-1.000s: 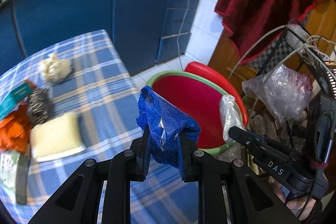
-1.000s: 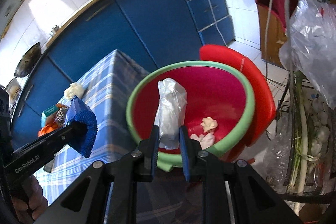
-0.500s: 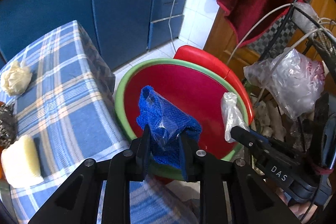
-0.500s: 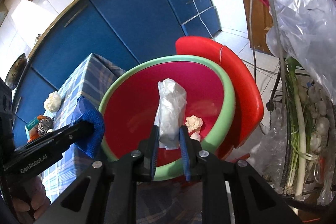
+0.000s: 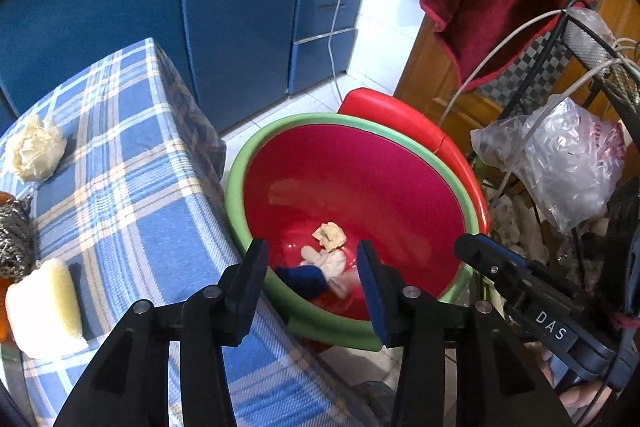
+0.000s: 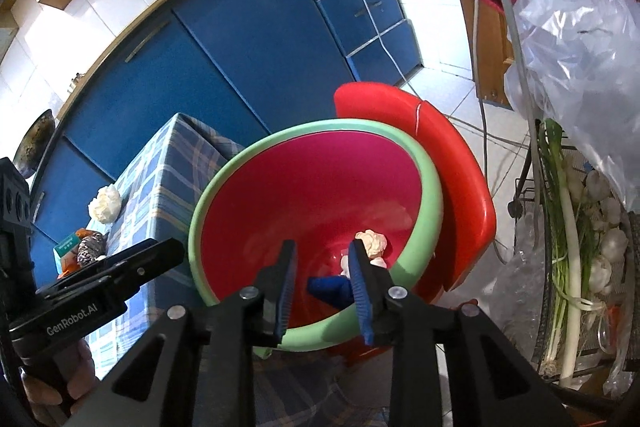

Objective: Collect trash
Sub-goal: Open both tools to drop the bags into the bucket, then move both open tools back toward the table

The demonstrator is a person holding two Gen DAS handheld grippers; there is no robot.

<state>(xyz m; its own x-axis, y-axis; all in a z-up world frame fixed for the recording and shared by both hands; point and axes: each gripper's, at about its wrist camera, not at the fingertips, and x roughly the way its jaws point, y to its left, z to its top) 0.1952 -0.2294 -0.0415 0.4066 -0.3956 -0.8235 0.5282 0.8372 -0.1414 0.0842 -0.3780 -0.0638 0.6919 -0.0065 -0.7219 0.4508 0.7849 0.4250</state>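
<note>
Left tool (image 5: 312, 263) nearest, jaws opening, nothing between the pads; right tool (image 6: 320, 263) likewise opening and empty; both hang over the near rim of the red basin (image 5: 360, 179) with its green rim; blue cloth (image 5: 302, 279) lies at the basin bottom, just beside a clear plastic scrap (image 5: 344, 281) and crumpled paper (image 5: 330, 235); left of the basin, the checked tabletop (image 5: 132, 187) carries a yellow sponge (image 5: 44, 307), a metal scourer (image 5: 14, 239) and a pale wad (image 5: 34, 151); blue cabinets (image 5: 160, 7) beyond.
</note>
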